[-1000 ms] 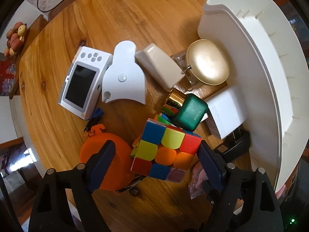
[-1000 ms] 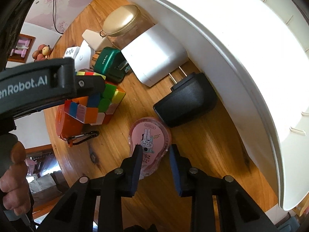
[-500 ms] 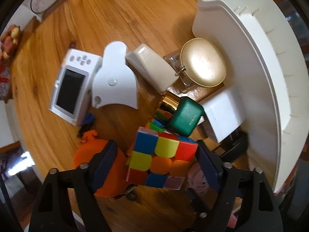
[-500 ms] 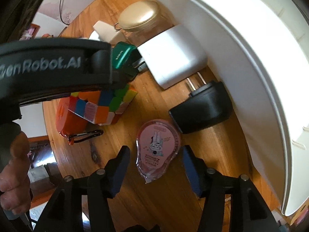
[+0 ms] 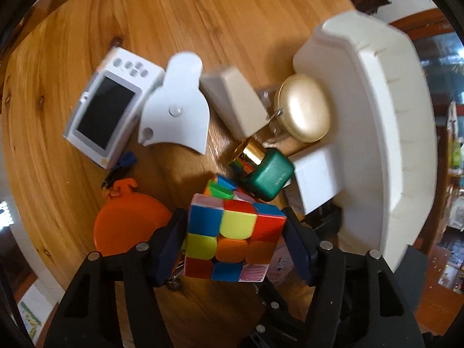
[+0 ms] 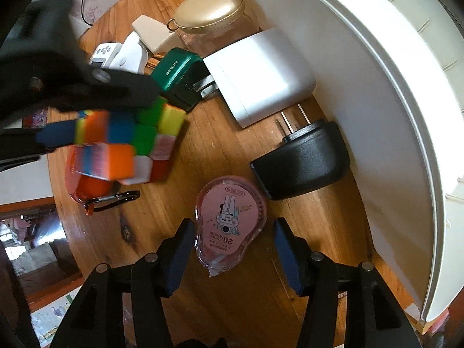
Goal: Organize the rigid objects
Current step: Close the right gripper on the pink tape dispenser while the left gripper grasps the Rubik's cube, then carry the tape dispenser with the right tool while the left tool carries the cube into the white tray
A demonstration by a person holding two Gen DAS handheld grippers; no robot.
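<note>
Step in hand: you have the puzzle cube clamped in your left gripper, both pads flat on its sides; judging by the right wrist view it is up off the desk, above the orange disc.
Left fingers: closed to the cube's width and gripping it.
Right fingers: your right gripper is spread wide, holding nothing; the pink tape dispenser lies flat on the desk between the pads, touching neither.
Cube's place: near the desk's front edge, just beside the green case and well short of the white tray.
Next move: probably carry the cube over the tray's wall and set it inside; you will need height to clear the rim and the gold-lidded jar in front of it.
Left view only: the handheld screen device in full, and the white fan-shaped piece.
Right view only: the black plug adapter and the white charger in full, lying against the tray's wall.
</note>
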